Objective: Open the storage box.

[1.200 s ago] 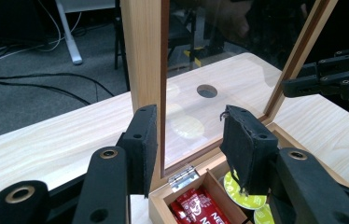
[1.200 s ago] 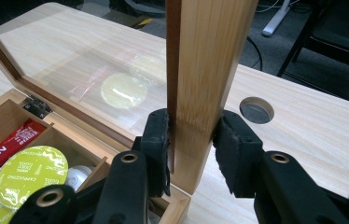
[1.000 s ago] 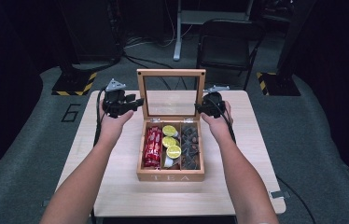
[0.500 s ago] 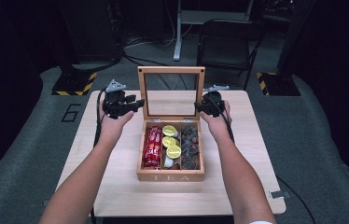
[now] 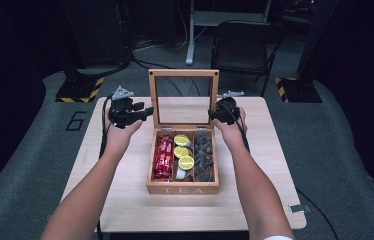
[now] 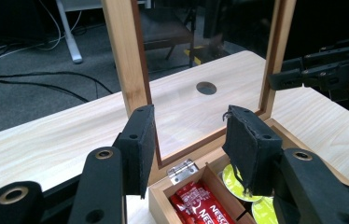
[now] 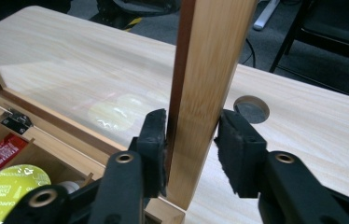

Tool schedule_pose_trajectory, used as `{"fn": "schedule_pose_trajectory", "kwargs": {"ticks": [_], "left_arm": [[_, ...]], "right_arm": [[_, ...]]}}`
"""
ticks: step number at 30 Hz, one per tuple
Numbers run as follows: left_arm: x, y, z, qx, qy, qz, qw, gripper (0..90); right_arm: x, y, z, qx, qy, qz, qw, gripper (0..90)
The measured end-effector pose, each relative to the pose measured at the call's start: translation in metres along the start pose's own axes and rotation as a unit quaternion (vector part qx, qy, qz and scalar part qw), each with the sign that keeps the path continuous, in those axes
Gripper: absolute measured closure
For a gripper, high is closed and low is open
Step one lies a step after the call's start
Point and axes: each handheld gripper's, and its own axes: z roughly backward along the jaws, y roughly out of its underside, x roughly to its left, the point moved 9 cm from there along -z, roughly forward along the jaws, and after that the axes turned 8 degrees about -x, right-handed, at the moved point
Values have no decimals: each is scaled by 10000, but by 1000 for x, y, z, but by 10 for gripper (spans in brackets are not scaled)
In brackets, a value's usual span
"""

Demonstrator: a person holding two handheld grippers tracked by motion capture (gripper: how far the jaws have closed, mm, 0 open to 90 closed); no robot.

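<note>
With the lid [image 5: 183, 74] upright, the tea box [image 5: 182, 189] mid-table is open.
Your right tool [image 7: 190, 135] has just been loosening around the lid's side rail; your left tool [image 6: 189, 140] stands apart, gripping nothing; letting go remains.

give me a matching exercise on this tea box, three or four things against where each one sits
Things:
1. red packets
2. yellow-green capsules
3. dark pieces
4. lid

Places:
A. standing upright at the back of the box
B. left compartment
C. right compartment
D. middle compartment

Pairs: 1-B, 2-D, 3-C, 4-A
</note>
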Motion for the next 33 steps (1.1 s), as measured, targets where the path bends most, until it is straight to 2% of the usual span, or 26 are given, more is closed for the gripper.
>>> {"fn": "schedule_pose_trajectory", "kwargs": {"ticks": [3, 14, 17, 20, 22, 25, 26, 29, 33], "left_arm": [[2, 0, 1, 3, -28, 19, 10000, 526], [-1, 0, 4, 0, -30, -3, 10000, 522], [-2, 1, 3, 18, -28, -18, 10000, 507], [-4, 2, 2, 28, -1, -21, 10000, 492], [-4, 2, 3, 23, -4, -16, 10000, 486], [-2, 3, 3, 34, -27, 11, 10000, 475], [-2, 3, 4, 45, -38, 15, 10000, 470], [-2, 4, 4, 42, -32, 9, 10000, 459], [-2, 4, 6, 37, -38, 31, 10000, 452]], "right_arm": [[-1, 5, 1, 148, -85, -13, 9999, 591], [-3, 7, 12, 56, -136, -58, 9999, 575], [-4, 8, 16, 17, -187, -52, 9998, 548], [-4, 9, 21, 33, -244, -183, 9995, 509], [-3, 11, 25, 32, -273, -180, 9995, 495], [2, 13, 30, 73, -383, -71, 9992, 454], [4, 13, 32, 70, -406, 34, 9991, 448], [12, 13, 40, 28, -517, 51, 9986, 436], [22, 13, 49, 6, -646, 189, 9977, 415]]}}
